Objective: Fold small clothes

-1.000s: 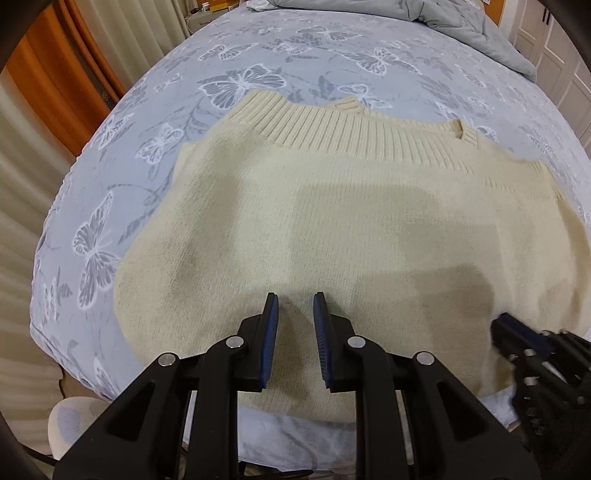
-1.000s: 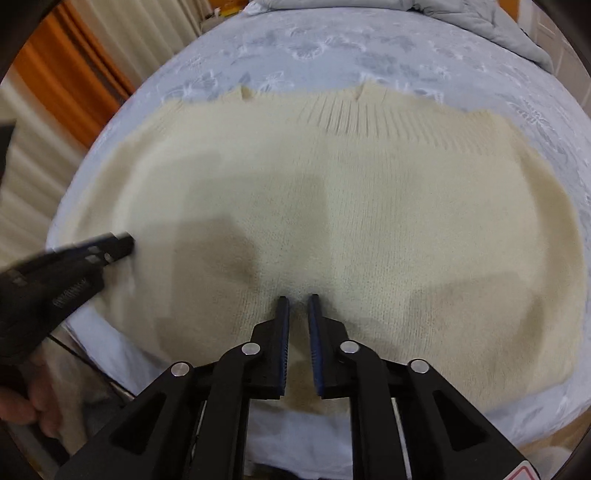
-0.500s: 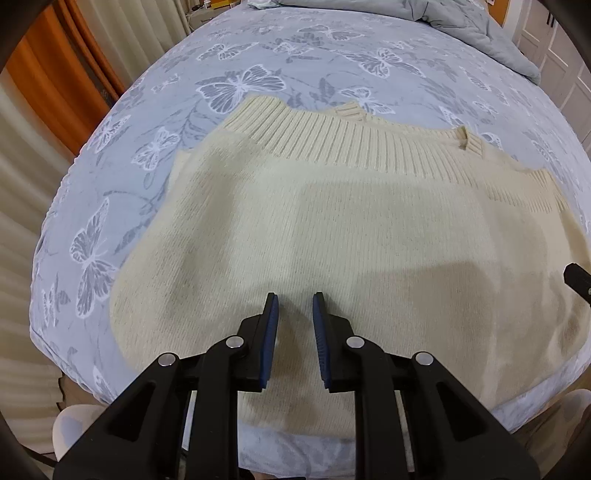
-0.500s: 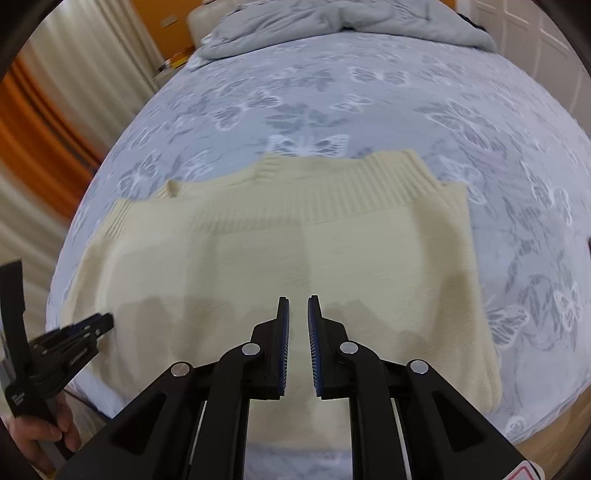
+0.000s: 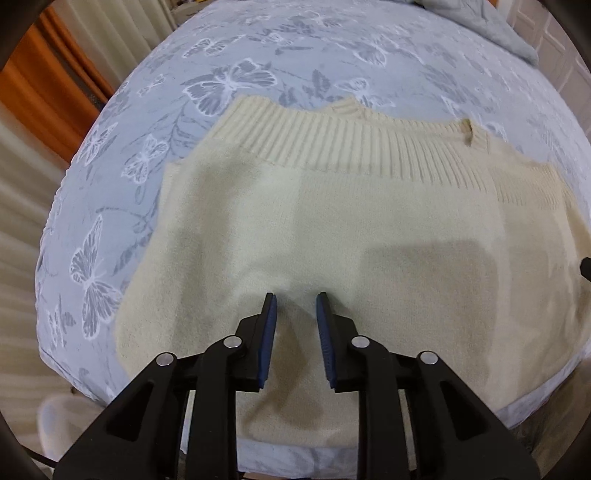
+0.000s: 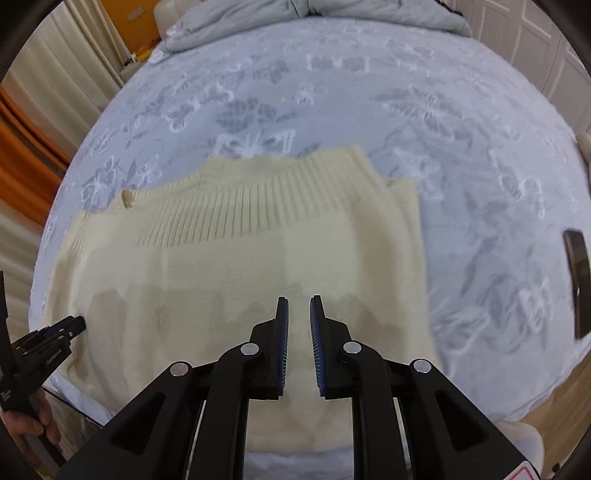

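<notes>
A cream knitted sweater (image 5: 351, 229) lies flat on the bed, ribbed band at the far side, folded to a broad rectangle (image 6: 258, 258). My left gripper (image 5: 294, 295) hovers over its near left part, jaws opening, nothing between them. It also shows at the left edge of the right wrist view (image 6: 70, 325), held by a hand (image 6: 33, 424). My right gripper (image 6: 298, 298) hangs above the sweater's near right part, jaws a narrow gap apart and empty. Only its tip (image 5: 585, 267) shows at the right edge of the left wrist view.
The bed has a pale blue butterfly-print cover (image 5: 295, 44) (image 6: 480, 147). A grey duvet (image 6: 295, 11) is bunched at the far end. A dark flat object (image 6: 578, 284) lies on the cover right of the sweater. Curtains hang at the left.
My right gripper has moved rightward and up, so the sweater's right edge now shows; it has nearly left the left wrist view. The left jaws have widened slightly.
</notes>
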Demonstrator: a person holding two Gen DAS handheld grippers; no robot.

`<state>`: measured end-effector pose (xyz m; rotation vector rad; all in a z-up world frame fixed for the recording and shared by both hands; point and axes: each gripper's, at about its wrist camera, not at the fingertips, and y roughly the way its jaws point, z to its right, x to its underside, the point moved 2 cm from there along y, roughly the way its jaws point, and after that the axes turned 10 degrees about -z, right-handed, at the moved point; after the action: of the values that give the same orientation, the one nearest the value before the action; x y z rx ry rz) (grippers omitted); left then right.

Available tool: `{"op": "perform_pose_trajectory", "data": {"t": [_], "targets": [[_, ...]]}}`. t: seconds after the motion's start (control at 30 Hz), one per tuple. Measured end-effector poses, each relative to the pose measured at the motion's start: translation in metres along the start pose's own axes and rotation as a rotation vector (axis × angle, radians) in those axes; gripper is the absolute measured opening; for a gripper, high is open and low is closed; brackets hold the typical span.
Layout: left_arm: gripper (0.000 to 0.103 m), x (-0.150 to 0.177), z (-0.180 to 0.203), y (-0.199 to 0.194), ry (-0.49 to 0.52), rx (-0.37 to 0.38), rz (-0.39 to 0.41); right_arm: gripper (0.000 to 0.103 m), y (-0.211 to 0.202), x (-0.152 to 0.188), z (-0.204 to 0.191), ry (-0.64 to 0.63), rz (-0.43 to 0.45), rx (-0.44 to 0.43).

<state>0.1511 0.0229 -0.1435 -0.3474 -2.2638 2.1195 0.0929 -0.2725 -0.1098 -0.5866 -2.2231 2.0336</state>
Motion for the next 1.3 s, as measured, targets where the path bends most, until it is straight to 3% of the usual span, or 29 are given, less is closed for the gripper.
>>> {"op": "perform_pose_trajectory", "data": {"t": [0.13,0.27,0.37,0.43,0.53,0.57,0.67,0.9,0.93,0.97,1.03,1.17,1.2,1.3], "targets": [[0.031,0.001,-0.004,0.005,-0.019,-0.012,0.080,0.014,0.000,-0.001,0.013,0.001,0.071,0.016],[0.032,0.014,-0.002,0.001,-0.030,-0.024,0.094,0.016,-0.005,0.029,0.024,0.110,0.050,-0.045],[0.032,0.023,0.001,-0.001,-0.008,-0.040,0.111,0.031,-0.011,0.049,0.023,0.062,0.073,0.033],[0.032,0.027,0.000,-0.004,-0.003,-0.042,0.103,0.031,-0.015,0.056,0.029,0.078,0.074,0.041],[0.032,0.032,-0.003,-0.009,-0.009,-0.040,0.100,0.050,-0.022,0.061,0.044,0.124,0.084,0.051],[0.032,0.033,-0.004,-0.010,-0.012,-0.043,0.103,0.051,-0.024,0.061,0.050,0.145,0.090,0.052],[0.032,0.039,-0.006,-0.013,-0.019,-0.051,0.097,0.060,-0.019,0.061,0.064,0.202,0.063,0.040],[0.033,0.044,-0.011,-0.015,-0.031,-0.066,0.083,0.063,0.009,0.061,0.068,0.227,-0.034,-0.003],[0.033,0.044,-0.011,-0.016,-0.031,-0.071,0.084,0.050,0.012,0.060,0.066,0.220,-0.042,-0.002],[0.033,0.044,-0.011,-0.016,-0.031,-0.072,0.083,0.017,0.014,0.058,0.063,0.206,-0.048,-0.012],[0.033,0.044,-0.011,-0.016,-0.030,-0.076,0.080,0.013,0.011,0.056,0.058,0.200,-0.048,-0.050],[0.033,0.044,-0.013,-0.019,-0.031,-0.076,0.082,0.011,-0.042,0.056,0.059,0.207,0.103,-0.108],[0.033,0.044,-0.014,-0.020,-0.033,-0.075,0.084,0.011,-0.042,0.057,0.062,0.205,0.101,-0.100],[0.036,0.044,-0.017,-0.013,-0.036,-0.073,0.065,0.012,0.011,0.066,0.077,0.197,-0.080,-0.040]]}}
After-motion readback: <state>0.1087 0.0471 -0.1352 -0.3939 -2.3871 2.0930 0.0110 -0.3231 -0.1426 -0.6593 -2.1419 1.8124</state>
